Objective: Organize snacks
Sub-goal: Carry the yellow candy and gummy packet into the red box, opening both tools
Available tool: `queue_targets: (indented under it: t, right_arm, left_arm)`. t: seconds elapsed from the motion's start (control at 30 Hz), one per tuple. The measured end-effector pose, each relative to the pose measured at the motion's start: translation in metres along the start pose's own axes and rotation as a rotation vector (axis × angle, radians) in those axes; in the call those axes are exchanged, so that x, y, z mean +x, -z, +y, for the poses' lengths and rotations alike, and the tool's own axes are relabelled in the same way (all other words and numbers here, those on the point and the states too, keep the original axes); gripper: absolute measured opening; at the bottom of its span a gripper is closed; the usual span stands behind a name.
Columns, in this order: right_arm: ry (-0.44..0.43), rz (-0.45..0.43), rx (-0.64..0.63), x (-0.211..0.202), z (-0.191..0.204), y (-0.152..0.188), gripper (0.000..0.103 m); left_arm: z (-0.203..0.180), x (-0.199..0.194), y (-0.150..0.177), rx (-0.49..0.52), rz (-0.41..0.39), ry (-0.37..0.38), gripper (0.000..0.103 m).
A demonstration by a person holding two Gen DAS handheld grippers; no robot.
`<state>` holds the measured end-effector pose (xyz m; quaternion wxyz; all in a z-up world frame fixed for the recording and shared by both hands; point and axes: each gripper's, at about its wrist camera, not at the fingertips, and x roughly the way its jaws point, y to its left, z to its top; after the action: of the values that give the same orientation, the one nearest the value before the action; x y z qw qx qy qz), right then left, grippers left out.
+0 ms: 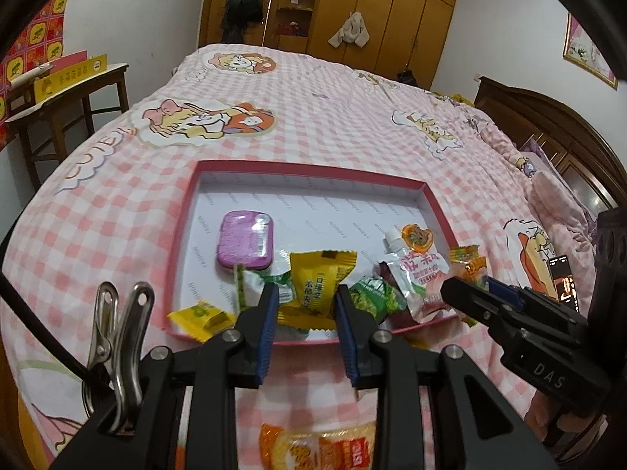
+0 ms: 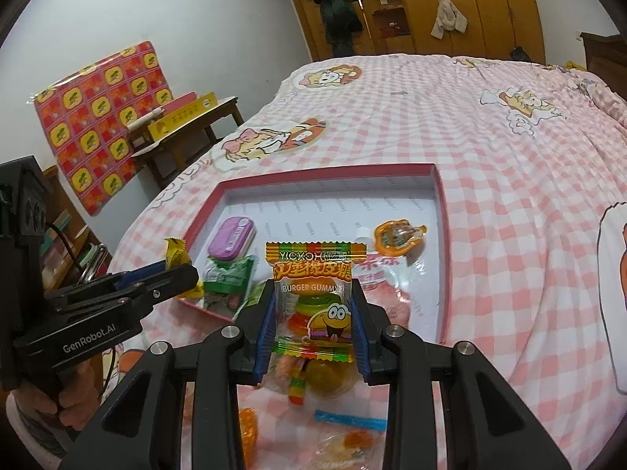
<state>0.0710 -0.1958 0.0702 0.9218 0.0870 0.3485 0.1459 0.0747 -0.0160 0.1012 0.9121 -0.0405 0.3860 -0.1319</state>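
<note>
Right gripper (image 2: 311, 313): fingers clamped on a burger gummy packet (image 2: 313, 297), held upright above the bed, near the tray's near edge, presumably for placing inside. Left gripper (image 1: 305, 313): fingers clenched on a yellow candy wrapper (image 1: 319, 288) at the same edge. Pink-rimmed tray (image 1: 309, 168) on the checked bedspread (image 1: 313, 109) holds a purple tin (image 1: 245, 244), pouch and sweets; further packets lie outside it.
</note>
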Motion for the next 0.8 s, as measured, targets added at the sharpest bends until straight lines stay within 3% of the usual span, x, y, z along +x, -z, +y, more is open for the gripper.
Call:
queue_targets:
  t: [0.8]
  right_arm:
    - [0.05, -0.005, 0.026, 0.036, -0.037, -0.031, 0.034]
  left_arm:
    - [-0.034, 0.076, -0.021, 0.058, 0.05, -0.005, 0.03]
